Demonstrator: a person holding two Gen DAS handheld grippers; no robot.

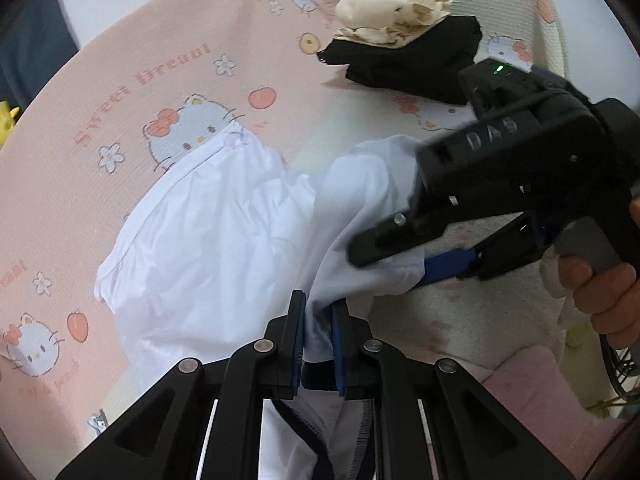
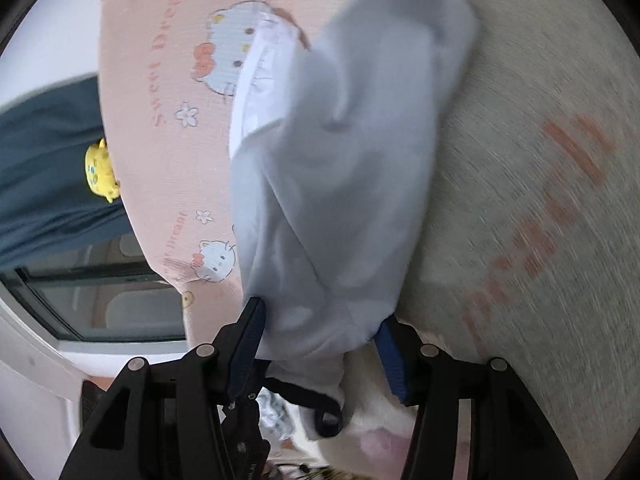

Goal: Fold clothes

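A pink bedsheet (image 1: 132,92) printed with white cartoon cats, flowers, apples and the words "Sweet Dream" covers the work surface, turning to a cream ground toward the right. On it the white garment (image 1: 208,220) lies partly spread and partly lifted, its bunched edge rising toward both tools. The left gripper (image 1: 318,320) is pinched nearly closed on a fold of that cloth, dark-trimmed hem hanging below the pads. Only the left wrist view shows the far side of the bed: a cream garment (image 1: 394,12) sits crumpled on top of a folded black garment (image 1: 416,64), well apart from the white one, and the right tool comes in from the right with a hand (image 1: 604,280) around its handle. The right wrist view alone shows the room's edge: a dark blue curtain (image 2: 48,168), a yellow toy (image 2: 100,172) just beside the sheet's border, and a window frame (image 2: 48,344) below. There the right gripper (image 2: 320,344) stands part-way apart with the white cloth filling the gap; whether its pads press on it cannot be told through the blur.
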